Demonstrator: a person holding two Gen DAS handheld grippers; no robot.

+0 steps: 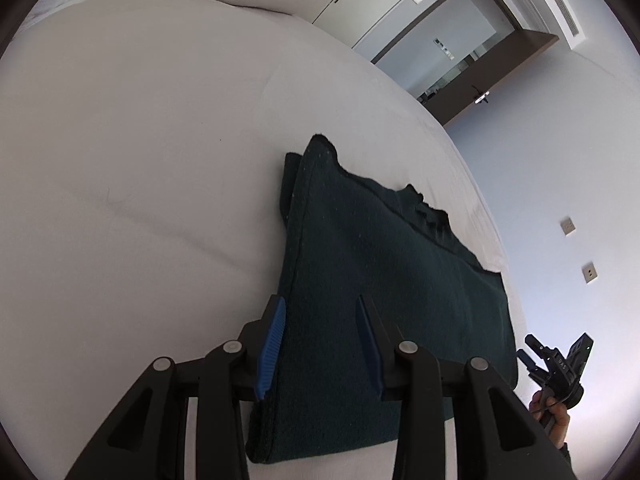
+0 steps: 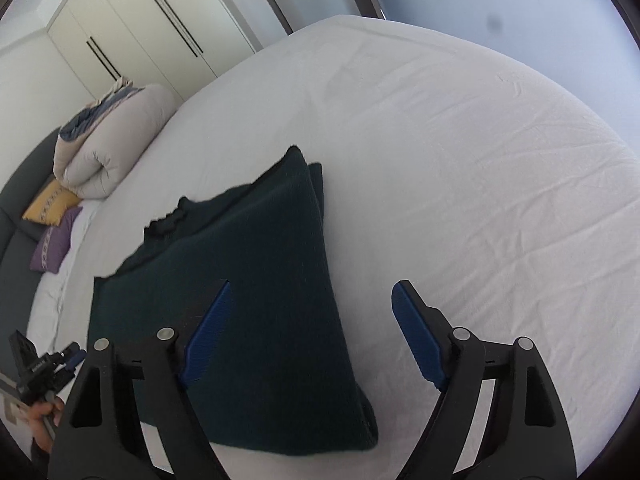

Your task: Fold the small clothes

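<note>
A dark teal knitted garment (image 1: 380, 280) lies folded on the white bed sheet (image 1: 140, 140); it also shows in the right wrist view (image 2: 248, 300). My left gripper (image 1: 320, 308) is open and hovers over the garment's near left edge. My right gripper (image 2: 312, 292) is open and wide, above the garment's near right edge; its left finger (image 2: 208, 332) is over the cloth, its right finger (image 2: 416, 336) over bare sheet. Neither holds anything. Each gripper appears small in the other's view, the right one (image 1: 556, 364) and the left one (image 2: 44, 364).
A rolled beige duvet (image 2: 108, 144) lies at the bed's head beside a yellow pillow (image 2: 52, 202) and a purple pillow (image 2: 56, 240). White wardrobe doors (image 2: 152, 28) stand behind. A doorway (image 1: 460, 48) and wall sockets (image 1: 568, 226) are beyond the bed's edge.
</note>
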